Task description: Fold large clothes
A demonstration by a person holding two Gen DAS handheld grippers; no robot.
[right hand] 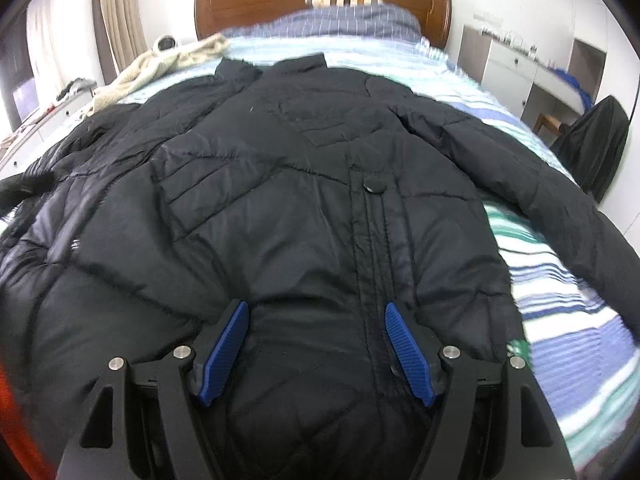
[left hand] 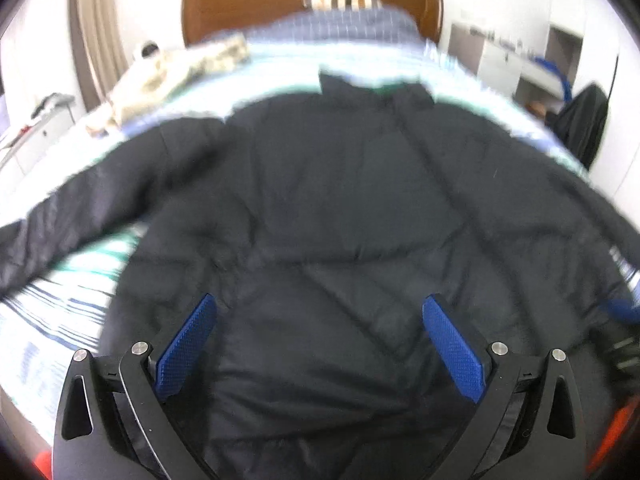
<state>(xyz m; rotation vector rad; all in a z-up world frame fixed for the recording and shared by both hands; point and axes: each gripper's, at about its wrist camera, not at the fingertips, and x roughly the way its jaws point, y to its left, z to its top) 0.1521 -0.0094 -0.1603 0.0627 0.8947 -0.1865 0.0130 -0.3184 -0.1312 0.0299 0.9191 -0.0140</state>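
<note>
One jacket (right hand: 304, 200) is spread flat, front up, on the bed (right hand: 560, 280), collar far, both sleeves out; no fold is seen, so all folding is judged left. Two grippers are poised near its hem: left gripper (left hand: 320, 312) wide, right gripper (right hand: 316, 316) narrower, both empty.

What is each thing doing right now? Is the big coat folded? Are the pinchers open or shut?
black jacket: spread flat on the bed, closed up the front, not folded, sleeves out to the sides
left gripper: open, holding nothing
right gripper: open, holding nothing
striped bedsheet: lying flat under the jacket
cream blanket: crumpled
</note>
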